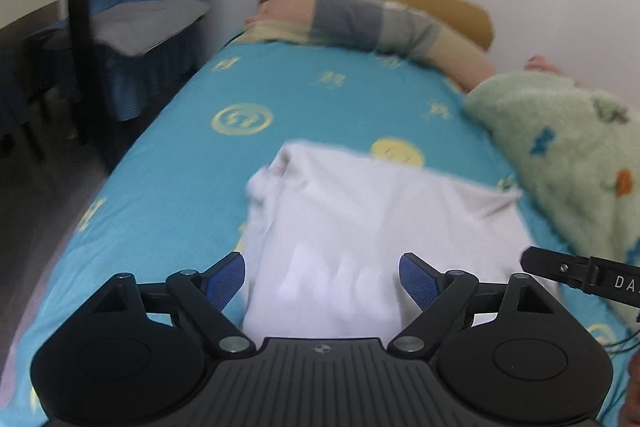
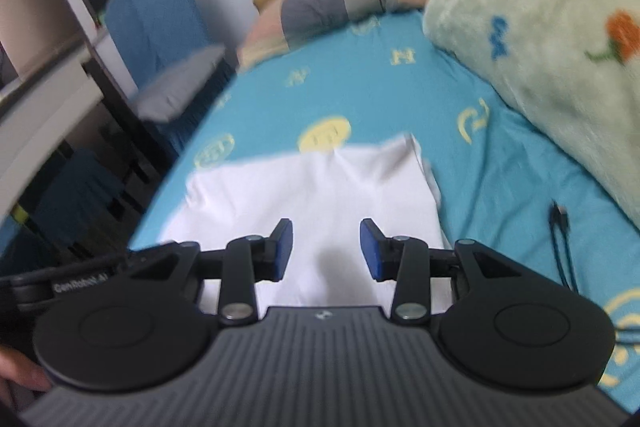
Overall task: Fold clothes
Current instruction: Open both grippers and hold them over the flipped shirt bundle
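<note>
Both tongs (image 1: 322, 277) (image 2: 326, 250) agape over white garment (image 1: 360, 227)

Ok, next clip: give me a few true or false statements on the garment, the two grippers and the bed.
1. The white garment lies on a turquoise bedsheet. True.
2. The left gripper is clamped on the garment. False: its jaws stand wide open, nothing between them.
3. The right gripper is open above the garment. True.
4. A green fleece blanket covers the garment. False: it is bunched to the garment's right, apart from it.
5. A black cable lies on the sheet right of the garment. True.
</note>
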`<state>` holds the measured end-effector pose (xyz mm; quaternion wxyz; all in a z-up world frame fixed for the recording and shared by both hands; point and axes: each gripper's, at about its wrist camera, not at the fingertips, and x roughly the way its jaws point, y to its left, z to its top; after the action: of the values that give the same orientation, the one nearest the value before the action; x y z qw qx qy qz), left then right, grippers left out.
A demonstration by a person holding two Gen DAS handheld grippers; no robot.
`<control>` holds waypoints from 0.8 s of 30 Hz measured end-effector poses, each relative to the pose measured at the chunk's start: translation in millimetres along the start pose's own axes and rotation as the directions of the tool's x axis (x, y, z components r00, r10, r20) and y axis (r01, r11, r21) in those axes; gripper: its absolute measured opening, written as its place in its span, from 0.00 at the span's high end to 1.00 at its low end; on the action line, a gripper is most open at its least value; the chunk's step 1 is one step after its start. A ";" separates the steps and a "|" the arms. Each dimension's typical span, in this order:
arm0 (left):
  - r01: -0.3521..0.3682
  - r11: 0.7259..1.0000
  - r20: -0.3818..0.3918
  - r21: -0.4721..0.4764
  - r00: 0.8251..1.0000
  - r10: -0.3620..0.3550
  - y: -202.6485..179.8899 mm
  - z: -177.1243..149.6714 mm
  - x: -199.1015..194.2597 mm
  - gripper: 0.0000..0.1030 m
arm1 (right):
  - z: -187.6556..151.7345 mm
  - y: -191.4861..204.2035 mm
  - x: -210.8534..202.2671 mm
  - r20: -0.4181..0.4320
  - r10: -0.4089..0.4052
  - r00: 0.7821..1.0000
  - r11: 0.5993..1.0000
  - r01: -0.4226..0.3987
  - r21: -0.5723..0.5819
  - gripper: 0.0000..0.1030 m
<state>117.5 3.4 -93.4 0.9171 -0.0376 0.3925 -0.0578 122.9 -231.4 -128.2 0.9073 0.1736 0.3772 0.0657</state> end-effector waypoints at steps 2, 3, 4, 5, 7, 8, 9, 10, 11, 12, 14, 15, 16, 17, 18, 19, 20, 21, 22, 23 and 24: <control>0.009 1.000 -0.029 0.012 1.000 -0.008 -2.4 -8.0 -3.0 0.17 | -5.8 0.8 -8.0 -0.018 -0.013 1.000 1.000 0.013 -0.003 0.61; 0.014 1.000 -0.033 0.019 0.999 -0.013 -3.1 -10.9 -6.5 0.17 | -8.7 1.2 -12.0 -0.027 -0.020 0.999 1.000 0.020 -0.005 0.62; 0.018 1.000 -0.037 0.023 0.999 -0.018 -3.7 -13.6 -10.3 0.17 | -11.6 1.6 -16.0 -0.036 -0.027 0.999 1.000 0.027 -0.007 0.63; 0.021 1.000 -0.037 0.021 0.999 -0.020 -3.9 -16.0 -15.0 0.17 | -13.7 2.0 -20.3 -0.039 -0.034 0.999 0.999 0.034 -0.007 0.63; 0.043 0.999 -0.038 0.003 0.998 -0.043 -2.7 -20.1 -24.9 0.17 | -15.3 2.9 -30.1 -0.022 -0.049 0.999 0.999 0.049 0.002 0.59; 0.058 0.998 -0.037 -0.018 0.998 -0.059 -0.7 -22.6 -30.0 0.17 | -15.7 2.4 -35.4 -0.010 -0.046 0.999 0.999 0.046 0.018 0.59; 0.071 0.997 -0.034 -0.037 0.997 -0.073 1.2 -24.8 -34.9 0.16 | -16.0 0.6 -40.2 -0.002 -0.032 0.999 0.998 0.032 0.045 0.59; 0.079 0.995 -0.032 -0.056 0.996 -0.081 3.0 -25.9 -39.0 0.16 | -16.3 -1.1 -45.0 0.006 -0.018 1.000 0.997 0.018 0.071 0.59; 0.089 0.993 -0.031 -0.075 0.995 -0.091 4.7 -26.9 -42.7 0.16 | -16.5 -2.8 -49.8 0.015 -0.005 1.000 0.995 0.004 0.097 0.59; 0.103 0.990 -0.035 -0.097 0.994 -0.107 6.2 -27.8 -44.7 0.16 | -16.8 -4.5 -54.6 0.024 0.008 1.000 0.992 -0.011 0.123 0.59; 0.130 0.982 -0.041 -0.140 0.990 -0.137 9.2 -29.5 -48.9 0.16 | -17.6 -7.6 -63.0 0.037 0.031 0.999 0.985 -0.037 0.171 0.55; 0.148 0.975 -0.047 -0.167 0.986 -0.158 11.3 -30.4 -49.9 0.15 | -18.3 -8.3 -64.9 0.032 0.038 0.999 0.981 -0.043 0.187 0.42; 0.177 0.961 -0.061 -0.211 0.979 -0.193 15.5 -31.8 -47.6 0.15 | -18.8 -9.1 -66.4 0.028 0.040 0.999 0.978 -0.045 0.203 0.30; 0.201 0.943 -0.075 -0.264 0.971 -0.228 21.0 -34.2 -44.3 0.15 | -19.3 -10.4 -67.2 0.024 0.035 0.999 0.975 -0.040 0.219 0.27; 0.220 0.923 -0.088 -0.316 0.962 -0.259 26.6 -36.6 -40.4 0.15 | -20.2 -12.9 -67.6 0.021 0.036 0.999 0.970 -0.040 0.240 0.24; 0.228 0.901 -0.101 -0.368 0.954 -0.282 32.2 -39.0 -34.7 0.15 | -20.5 -16.1 -67.3 0.017 0.042 0.999 0.962 -0.045 0.268 0.24; 0.233 0.879 -0.112 -0.417 0.946 -0.304 37.6 -41.4 -28.9 0.15 | -20.8 -20.0 -66.9 0.015 0.052 0.999 0.952 -0.054 0.300 0.24; 0.233 0.858 -0.118 -0.457 0.941 -0.318 42.0 -43.5 -23.1 0.15 | -21.5 -25.4 -66.6 0.016 0.070 0.997 0.936 -0.071 0.344 0.24; 0.230 0.840 -0.114 -0.491 0.939 -0.324 45.4 -44.9 -17.7 0.15 | -23.0 -31.1 -66.4 0.018 0.091 0.996 0.916 -0.091 0.392 0.24; 0.228 0.821 -0.110 -0.523 0.938 -0.330 48.7 -46.3 -12.3 0.15 | -24.5 -36.8 -66.2 0.022 0.112 0.993 0.892 -0.110 0.438 0.24; 0.225 0.801 -0.105 -0.555 0.936 -0.336 52.1 -47.7 -7.0 0.15 | -25.9 -42.1 -65.6 0.029 0.133 0.991 0.867 -0.130 0.481 0.23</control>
<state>82.2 54.9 -127.2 0.8074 -0.3435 0.4721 -0.0851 57.7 -280.2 -117.1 0.8280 0.4187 0.3715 0.0319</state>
